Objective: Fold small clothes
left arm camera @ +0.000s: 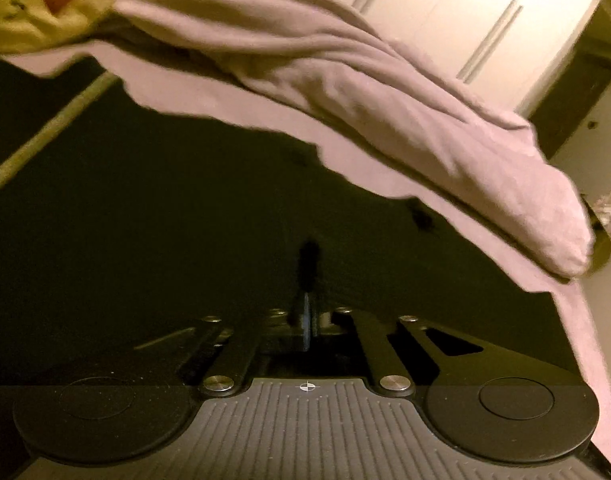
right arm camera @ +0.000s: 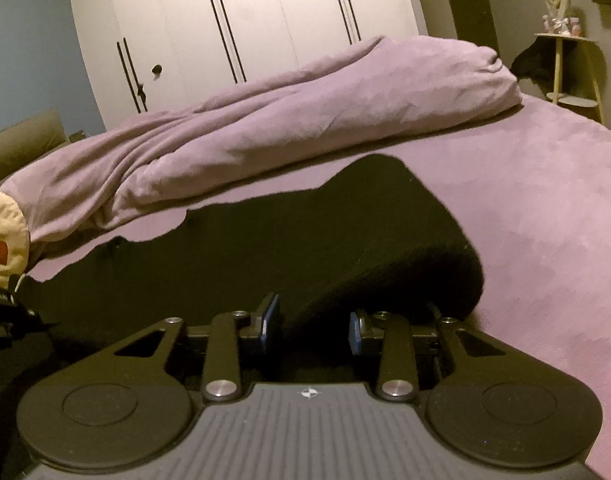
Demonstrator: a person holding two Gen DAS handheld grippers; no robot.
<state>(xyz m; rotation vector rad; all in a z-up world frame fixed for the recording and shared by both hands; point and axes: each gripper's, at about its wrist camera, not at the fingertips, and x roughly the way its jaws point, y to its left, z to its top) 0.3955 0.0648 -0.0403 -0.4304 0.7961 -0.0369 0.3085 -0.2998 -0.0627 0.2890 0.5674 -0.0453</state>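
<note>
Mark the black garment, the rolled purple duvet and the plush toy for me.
black garment (right arm camera: 305,240), right wrist view, middle of the dark cloth.
rolled purple duvet (right arm camera: 305,108), right wrist view, middle of the roll.
plush toy (left arm camera: 37,4), left wrist view, its face.

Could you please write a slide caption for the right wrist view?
Right gripper, jaws apart, at the near edge of a black garment on a purple bed.

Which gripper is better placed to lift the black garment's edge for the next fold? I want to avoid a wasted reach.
Probably the right gripper: its jaws stand apart with the black garment bunched between them. The left gripper is shut, apparently on nothing.
</note>
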